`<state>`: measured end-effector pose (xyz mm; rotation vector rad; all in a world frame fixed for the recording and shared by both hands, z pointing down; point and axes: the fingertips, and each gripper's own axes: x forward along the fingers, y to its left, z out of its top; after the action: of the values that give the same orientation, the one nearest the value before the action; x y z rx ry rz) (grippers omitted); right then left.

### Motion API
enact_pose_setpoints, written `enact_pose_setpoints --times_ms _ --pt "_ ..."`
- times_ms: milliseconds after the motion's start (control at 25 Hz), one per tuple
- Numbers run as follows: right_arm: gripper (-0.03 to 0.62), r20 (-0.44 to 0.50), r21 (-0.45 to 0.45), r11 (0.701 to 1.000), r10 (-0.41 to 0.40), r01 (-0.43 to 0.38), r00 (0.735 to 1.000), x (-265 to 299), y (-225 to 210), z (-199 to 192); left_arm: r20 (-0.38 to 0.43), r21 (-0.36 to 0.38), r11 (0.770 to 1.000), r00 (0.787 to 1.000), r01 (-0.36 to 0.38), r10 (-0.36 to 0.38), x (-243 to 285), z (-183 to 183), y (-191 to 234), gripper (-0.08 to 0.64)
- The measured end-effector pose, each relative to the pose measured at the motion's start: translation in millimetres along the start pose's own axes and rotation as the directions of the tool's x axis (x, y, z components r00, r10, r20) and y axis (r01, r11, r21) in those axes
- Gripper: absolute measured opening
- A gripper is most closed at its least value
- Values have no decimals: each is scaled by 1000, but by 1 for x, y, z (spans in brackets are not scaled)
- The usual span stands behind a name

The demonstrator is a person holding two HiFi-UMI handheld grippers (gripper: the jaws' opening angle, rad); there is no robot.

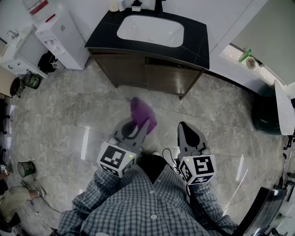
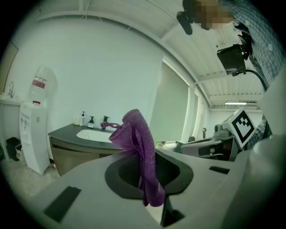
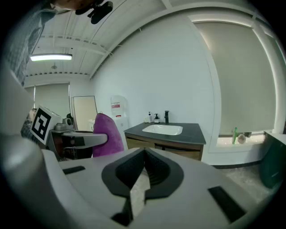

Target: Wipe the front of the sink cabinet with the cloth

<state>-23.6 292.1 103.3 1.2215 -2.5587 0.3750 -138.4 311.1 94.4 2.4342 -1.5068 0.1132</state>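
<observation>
A purple cloth (image 1: 142, 114) is pinched in my left gripper (image 1: 139, 123) and bunches up above its tips; in the left gripper view the cloth (image 2: 140, 152) stands between the closed jaws. My right gripper (image 1: 185, 126) is beside it, shut with nothing in it. The dark wood sink cabinet (image 1: 152, 76) with black counter and white basin (image 1: 150, 30) stands ahead across the floor, apart from both grippers. It also shows in the left gripper view as the cabinet (image 2: 73, 155) and in the right gripper view as the cabinet (image 3: 170, 146), where the cloth (image 3: 109, 134) is at left.
A white water dispenser (image 1: 61, 38) stands left of the cabinet. A dark green bin (image 1: 266, 113) sits at the right wall. Bottles (image 1: 122, 5) line the counter's back. A small bin (image 1: 26, 168) and bags (image 1: 32, 80) lie at the far left on the marble floor.
</observation>
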Motion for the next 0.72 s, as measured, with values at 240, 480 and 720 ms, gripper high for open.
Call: enact_pose_setpoints --times_ms 240,480,720 --pt "17 4 5 1000 0 0 1000 -2 1 -2 3 -3 1000 1000 -8 8 -3 -2 0 54" --pt "16 -3 23 1000 -12 12 1000 -5 -5 -6 0 -2 1000 1000 -15 15 -4 -3 -3 54" --pt "17 -4 30 1000 -6 6 1000 -10 -10 -10 -3 0 1000 1000 -31 31 -4 -5 -8 54"
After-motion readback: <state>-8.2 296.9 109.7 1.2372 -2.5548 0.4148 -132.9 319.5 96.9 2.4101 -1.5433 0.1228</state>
